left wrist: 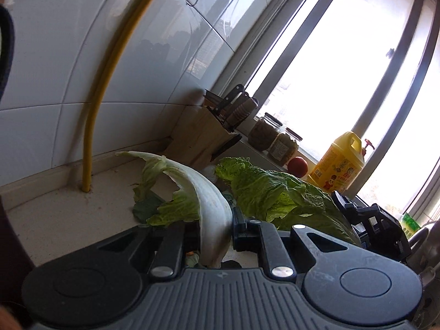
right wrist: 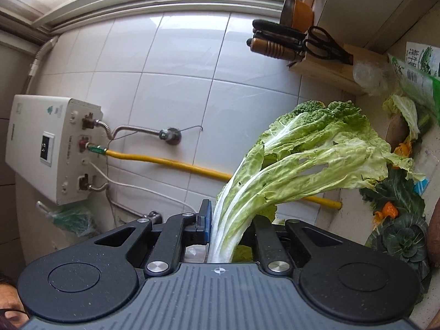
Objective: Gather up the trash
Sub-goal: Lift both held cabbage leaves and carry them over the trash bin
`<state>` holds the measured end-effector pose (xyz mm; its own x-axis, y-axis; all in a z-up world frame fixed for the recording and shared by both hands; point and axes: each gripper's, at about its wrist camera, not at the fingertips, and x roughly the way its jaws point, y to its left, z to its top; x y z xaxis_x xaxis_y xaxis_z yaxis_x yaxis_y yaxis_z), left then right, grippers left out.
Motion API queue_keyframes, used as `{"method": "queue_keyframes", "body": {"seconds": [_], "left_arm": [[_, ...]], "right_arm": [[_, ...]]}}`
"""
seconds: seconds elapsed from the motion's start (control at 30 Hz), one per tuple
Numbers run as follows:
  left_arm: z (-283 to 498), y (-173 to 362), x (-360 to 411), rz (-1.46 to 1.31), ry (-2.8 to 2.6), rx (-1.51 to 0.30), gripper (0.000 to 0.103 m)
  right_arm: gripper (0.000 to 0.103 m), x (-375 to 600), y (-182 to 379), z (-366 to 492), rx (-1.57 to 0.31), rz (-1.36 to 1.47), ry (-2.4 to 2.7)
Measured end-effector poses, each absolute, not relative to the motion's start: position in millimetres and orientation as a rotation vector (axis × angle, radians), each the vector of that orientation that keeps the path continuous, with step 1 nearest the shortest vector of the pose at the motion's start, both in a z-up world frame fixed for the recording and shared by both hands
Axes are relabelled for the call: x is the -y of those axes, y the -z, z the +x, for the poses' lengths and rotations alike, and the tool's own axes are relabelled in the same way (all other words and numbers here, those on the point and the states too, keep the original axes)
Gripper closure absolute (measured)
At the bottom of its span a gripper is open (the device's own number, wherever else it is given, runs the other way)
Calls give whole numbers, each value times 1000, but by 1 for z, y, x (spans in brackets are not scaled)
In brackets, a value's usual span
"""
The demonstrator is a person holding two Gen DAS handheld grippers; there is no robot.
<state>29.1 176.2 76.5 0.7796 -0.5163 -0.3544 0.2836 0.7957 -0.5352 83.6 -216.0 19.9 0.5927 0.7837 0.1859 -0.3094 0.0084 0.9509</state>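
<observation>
Left gripper (left wrist: 214, 236): clamped on the white stalk of a cabbage leaf (left wrist: 203, 192), held low over the countertop (left wrist: 68, 214).
Right gripper (right wrist: 231, 233): closed on the stalks of a cabbage leaf bunch (right wrist: 310, 159), lifted in front of the tiled wall (right wrist: 170, 82).
Step in hand: both tools appear loaded with vegetable waste, so the pick-up looks done and the carry comes next.
Next move: calls for a steady grip on the slick stalks while each load travels to a bin; no bin shows in either view.
Left leaf axis: runs away from the camera, stalk at the jaws, frilled tip arching toward the yellow hose (left wrist: 90, 143).
Right bunch axis: stalks at the jaws, green tops fanning up and right toward the knife block (right wrist: 330, 66).
Left behind: dark greens and orange scraps (right wrist: 390, 209) lie on the counter at the right view's edge.
</observation>
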Motion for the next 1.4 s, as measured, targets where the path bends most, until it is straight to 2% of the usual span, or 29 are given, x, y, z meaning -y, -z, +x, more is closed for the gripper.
{"method": "queue_keyframes", "body": {"seconds": [0.37,0.67,1.07,1.4], "left_arm": [[-51,-75,-234,-529,191,-474,92],[-88,-56,-291,-525,43,-488,92],[-102,-2,-332,-563,-72,-575,91],[-99,32,-350,-592,-134,-633,91]], "right_arm": [[88,152,-14,102,-657,1260,-1142],[88,73,-8,113,-831,1204,-1282],[88,-46,26,116,-1074,1116,-1334],[86,-97,53,115,-1208,1032,-1303]]}}
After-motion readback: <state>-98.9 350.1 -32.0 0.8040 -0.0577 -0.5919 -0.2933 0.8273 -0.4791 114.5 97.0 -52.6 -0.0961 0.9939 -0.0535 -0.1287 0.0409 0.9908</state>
